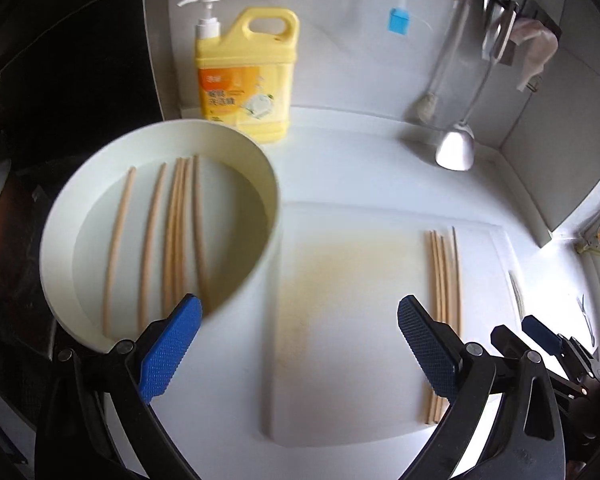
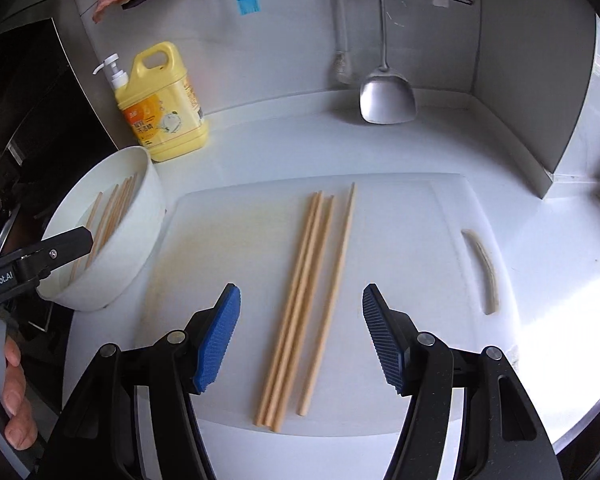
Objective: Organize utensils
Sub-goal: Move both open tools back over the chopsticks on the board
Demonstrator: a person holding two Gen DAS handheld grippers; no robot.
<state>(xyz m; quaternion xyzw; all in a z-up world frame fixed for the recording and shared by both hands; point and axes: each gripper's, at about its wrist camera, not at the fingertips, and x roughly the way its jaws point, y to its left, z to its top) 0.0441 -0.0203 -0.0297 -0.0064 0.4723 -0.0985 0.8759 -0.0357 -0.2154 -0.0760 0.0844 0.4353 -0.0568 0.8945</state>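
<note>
**Chopsticks split between bowl and board; both grippers empty**

Far left: white bowl (image 1: 158,236) on the counter, touching the left edge of the cutting board (image 2: 400,240). Five loose chopsticks (image 1: 176,232) lie in the bowl, running near to far. Yellow detergent jug (image 1: 246,76) stands upright just behind the bowl, against the back wall.

Left gripper (image 1: 300,344): jaws wide apart, nothing between them, above the bowl's right rim and the board's stained left part.

Centre: four bundled chopsticks (image 2: 304,300) lie on the board, three touching side by side, the fourth slightly apart on the right.

Right gripper (image 2: 300,340): jaws apart, straddling the near ends of these chopsticks, pads clear of them.

Far right: metal spatula (image 2: 386,96) hangs against the back wall.
</note>
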